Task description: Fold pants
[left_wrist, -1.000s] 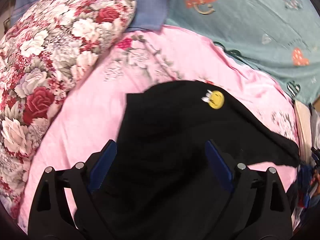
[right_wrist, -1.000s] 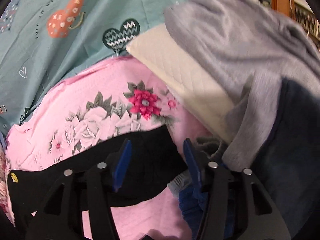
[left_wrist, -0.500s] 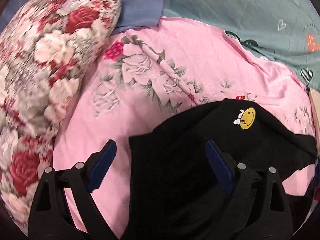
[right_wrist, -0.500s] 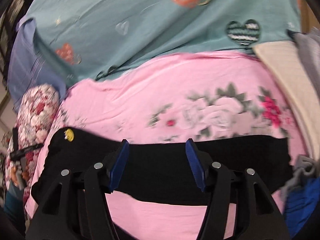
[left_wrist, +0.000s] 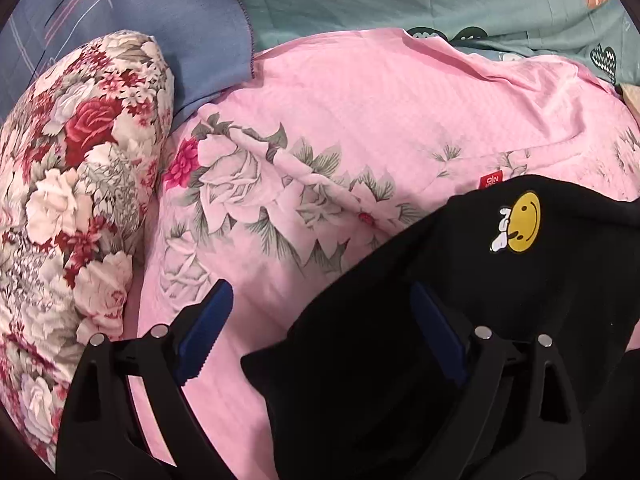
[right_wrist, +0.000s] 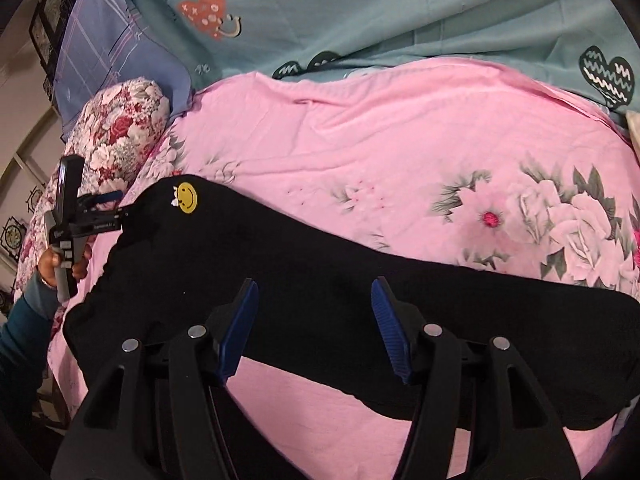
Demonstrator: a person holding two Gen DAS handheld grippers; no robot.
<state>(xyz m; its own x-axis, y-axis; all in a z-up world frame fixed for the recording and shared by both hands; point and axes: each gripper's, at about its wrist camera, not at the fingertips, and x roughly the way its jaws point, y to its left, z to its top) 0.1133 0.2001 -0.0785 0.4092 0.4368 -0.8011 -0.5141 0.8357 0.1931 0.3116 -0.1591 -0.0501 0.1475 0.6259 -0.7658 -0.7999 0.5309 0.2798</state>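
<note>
Black pants [right_wrist: 320,264] with a yellow smiley patch [right_wrist: 187,198] lie lengthwise across a pink floral blanket [right_wrist: 400,152], waist end at the left, leg end at the right. My right gripper [right_wrist: 314,308] is open and empty, above the middle of the pants. My left gripper [left_wrist: 320,320] is open and empty at the waist end; its right finger is over the black cloth [left_wrist: 460,280], its left finger over pink blanket. The patch [left_wrist: 522,222] shows ahead of it. The left gripper also shows in the right wrist view [right_wrist: 112,204], held by a hand.
A red-and-white floral pillow [left_wrist: 68,208] lies left of the blanket. A blue pillow [left_wrist: 132,20] and a teal sheet with hearts [right_wrist: 400,12] lie behind it. The person's left arm in a teal sleeve [right_wrist: 20,340] is at the bed's left edge.
Both grippers have pulled back and swung left. The right wrist view has left the grey and cream pile on the right and now takes in the whole pants. Both stay open.
</note>
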